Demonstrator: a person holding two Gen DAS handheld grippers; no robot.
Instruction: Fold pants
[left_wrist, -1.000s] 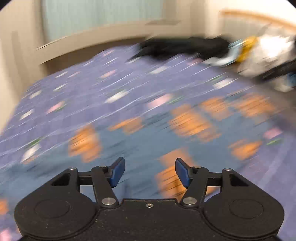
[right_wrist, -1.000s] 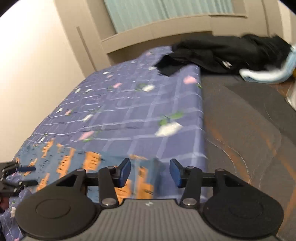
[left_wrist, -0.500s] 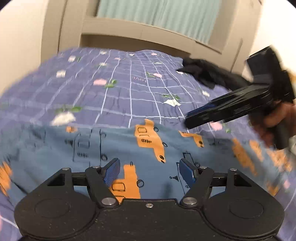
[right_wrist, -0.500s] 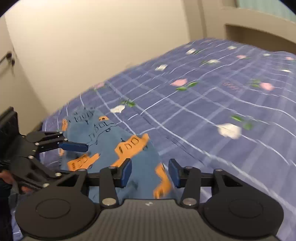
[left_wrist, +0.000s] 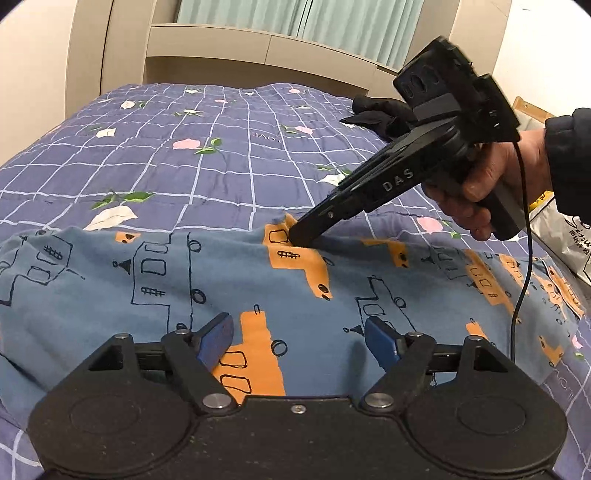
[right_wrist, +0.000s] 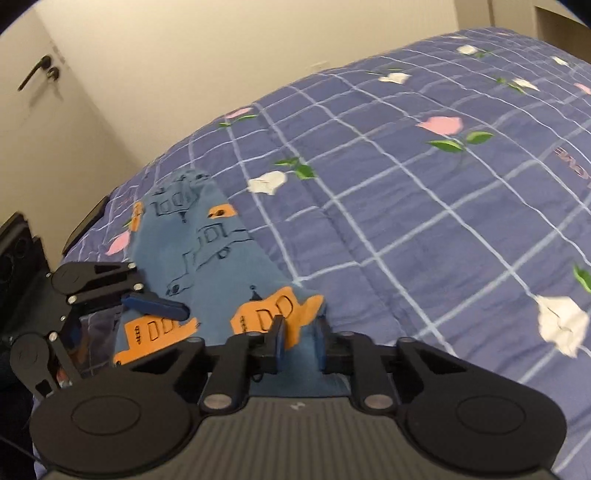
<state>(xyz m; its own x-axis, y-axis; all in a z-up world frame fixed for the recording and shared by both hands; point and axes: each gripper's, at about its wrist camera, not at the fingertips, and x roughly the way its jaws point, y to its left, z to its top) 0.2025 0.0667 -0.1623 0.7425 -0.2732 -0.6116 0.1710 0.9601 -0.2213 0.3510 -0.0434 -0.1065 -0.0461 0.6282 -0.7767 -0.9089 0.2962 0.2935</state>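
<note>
Lying flat across the lower half of the left wrist frame, pants (left_wrist: 295, 288), blue with orange truck print, on the bed's purple grid quilt (left_wrist: 221, 155). Right gripper (right_wrist: 298, 341) fingers drawn close with the pants' far edge between them, fabric bunched at the tips; in the left wrist view its tip touches that edge at centre frame. Left gripper (left_wrist: 297, 341) fingers spread wide, hovering over the near pants edge, nothing between. Hand (left_wrist: 491, 184) holds the right gripper's handle, right of frame. Dark clothing (left_wrist: 376, 114) upper right on bed.
</note>
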